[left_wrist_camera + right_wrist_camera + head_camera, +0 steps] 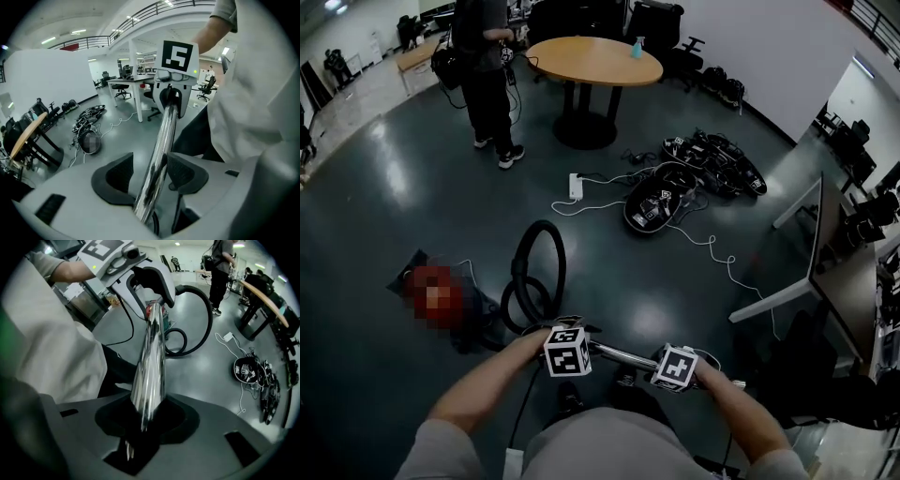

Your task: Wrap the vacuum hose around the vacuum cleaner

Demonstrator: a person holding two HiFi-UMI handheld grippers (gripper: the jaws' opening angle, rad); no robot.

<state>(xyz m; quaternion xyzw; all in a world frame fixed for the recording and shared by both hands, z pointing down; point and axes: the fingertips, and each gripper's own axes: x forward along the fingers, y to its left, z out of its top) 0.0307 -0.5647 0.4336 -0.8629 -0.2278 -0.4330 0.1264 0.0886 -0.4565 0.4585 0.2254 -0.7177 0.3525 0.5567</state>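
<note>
A chrome vacuum wand (623,355) runs level between my two grippers, close to my body. My left gripper (584,349) is shut on its left part, and the tube (161,140) lies between the dark pads (187,173). My right gripper (661,364) is shut on the other end, with the tube (149,366) sunk between its jaws. From the left end, the black hose (539,272) loops up over the floor and down to the red vacuum cleaner (441,298), which a mosaic patch partly covers. The same hose (197,319) arcs behind the left gripper in the right gripper view.
A person (487,75) stands at the back beside a round wooden table (595,61). A power strip (576,186) with white cables and a heap of black devices (694,178) lie on the floor ahead. A white desk (820,253) stands at the right.
</note>
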